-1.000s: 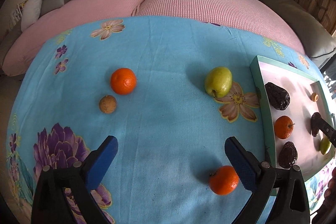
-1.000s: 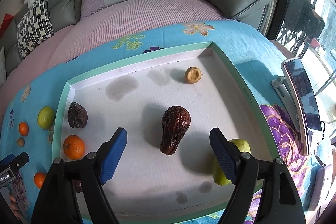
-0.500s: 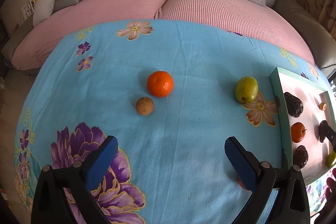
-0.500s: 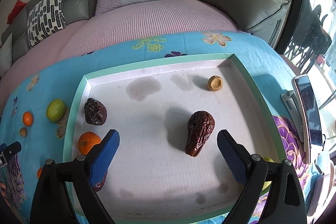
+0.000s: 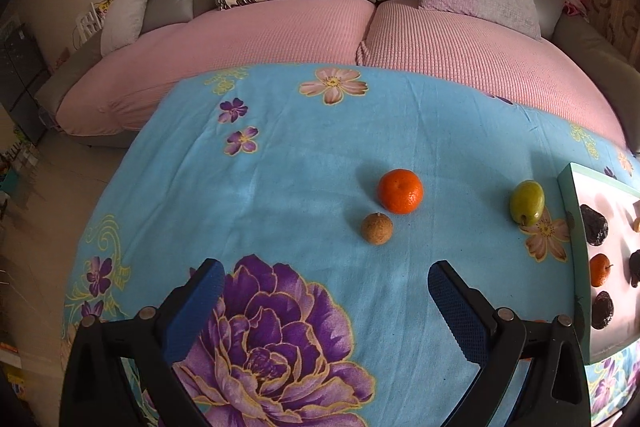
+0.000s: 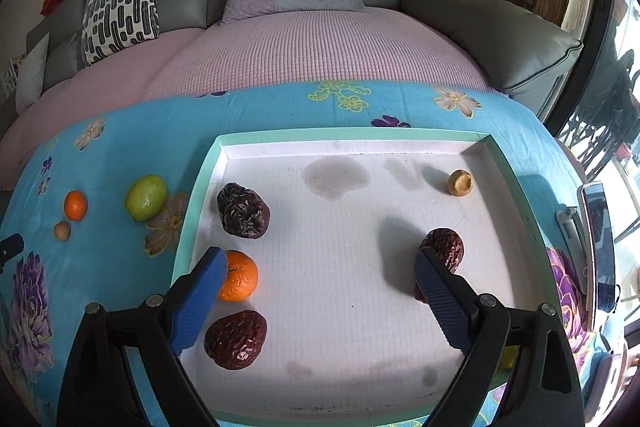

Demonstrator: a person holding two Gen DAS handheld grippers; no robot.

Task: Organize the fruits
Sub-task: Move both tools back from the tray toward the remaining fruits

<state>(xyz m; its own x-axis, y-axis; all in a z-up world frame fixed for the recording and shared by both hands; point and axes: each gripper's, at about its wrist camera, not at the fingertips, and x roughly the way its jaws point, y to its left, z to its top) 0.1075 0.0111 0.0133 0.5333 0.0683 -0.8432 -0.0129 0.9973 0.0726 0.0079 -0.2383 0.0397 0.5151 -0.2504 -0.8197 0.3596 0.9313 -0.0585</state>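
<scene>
Through the left wrist view I am holding the left hand-held gripper [image 5: 322,285] spread wide and empty above the blue flowered cloth [image 5: 280,187] on the desk, with the tangerine [image 5: 400,191] and the small brown fruit [image 5: 377,228] lying just beside each other ahead of the right-hand finger, and the green fruit [image 5: 527,202] near the tray [image 5: 570,195]. To do this step well, I judge I should be centring the jaws on one fruit only, coming in from the open cloth on the left so the neighbour is not nudged into rolling. Through the right wrist view I am keeping the right hand-held gripper [image 6: 316,273] wide and empty over the white tray floor, where three dark wrinkled fruits, an orange [image 6: 239,275] and a tan piece [image 6: 460,182] are sitting. The tray middle is giving plenty of free room; its raised green rim and the phone [image 6: 598,243] beyond the right edge are what I am minding.
</scene>
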